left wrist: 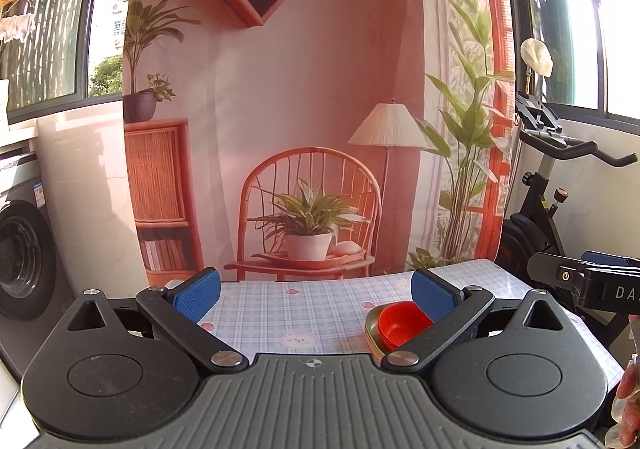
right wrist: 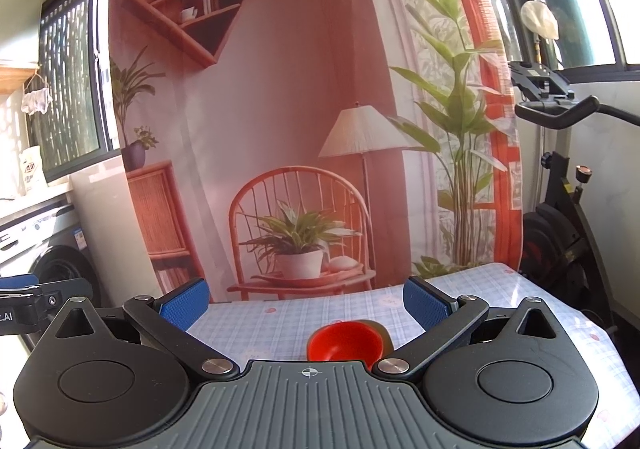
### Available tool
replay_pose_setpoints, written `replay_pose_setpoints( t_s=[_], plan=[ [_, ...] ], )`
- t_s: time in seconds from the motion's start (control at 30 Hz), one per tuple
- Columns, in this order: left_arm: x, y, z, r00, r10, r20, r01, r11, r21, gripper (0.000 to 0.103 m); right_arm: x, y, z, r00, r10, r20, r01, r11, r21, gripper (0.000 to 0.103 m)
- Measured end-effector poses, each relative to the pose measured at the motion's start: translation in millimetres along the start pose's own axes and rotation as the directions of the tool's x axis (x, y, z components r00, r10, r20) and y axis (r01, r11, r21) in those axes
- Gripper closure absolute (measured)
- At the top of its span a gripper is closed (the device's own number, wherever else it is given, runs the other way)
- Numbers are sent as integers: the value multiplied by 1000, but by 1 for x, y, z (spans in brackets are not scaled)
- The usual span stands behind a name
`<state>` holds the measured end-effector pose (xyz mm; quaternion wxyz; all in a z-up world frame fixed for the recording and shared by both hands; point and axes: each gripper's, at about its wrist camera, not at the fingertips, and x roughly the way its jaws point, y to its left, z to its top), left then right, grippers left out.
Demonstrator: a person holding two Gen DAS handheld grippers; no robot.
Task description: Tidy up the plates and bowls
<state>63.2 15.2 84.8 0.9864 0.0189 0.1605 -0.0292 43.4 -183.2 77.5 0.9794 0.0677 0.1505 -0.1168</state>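
A red bowl [left wrist: 402, 323] sits nested in a stack of olive-green plates [left wrist: 372, 323] on the checked tablecloth, low and right in the left wrist view, partly behind the right finger. My left gripper [left wrist: 316, 291] hangs open above the table with nothing between its blue pads. In the right wrist view the same red bowl [right wrist: 346, 341] lies just ahead of the gripper body, with the green plate rim [right wrist: 382, 329] behind it. My right gripper [right wrist: 306, 301] is open and empty, its fingers spread wide above the bowl.
The table [left wrist: 280, 309] has a pale blue checked cloth and ends at a printed backdrop [left wrist: 280, 89]. An exercise bike [right wrist: 560, 217] stands right of the table, a washing machine [left wrist: 20, 257] to the left. The right gripper's body [left wrist: 592, 281] and a hand [left wrist: 628, 401] show at the left view's right edge.
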Motion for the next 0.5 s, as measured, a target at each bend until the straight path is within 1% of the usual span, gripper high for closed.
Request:
replay_pose_setpoints(
  t_s=[0.2, 0.5],
  plan=[
    [-2, -4, -1, 1000, -20, 20, 19, 1000, 19, 1, 1, 0, 0, 1000, -2, 0, 2, 1000, 1, 0],
    [-1, -11, -6, 999, -48, 13, 48, 998, 39, 1, 1, -1, 1, 1000, -7, -2, 7, 1000, 5, 0]
  ],
)
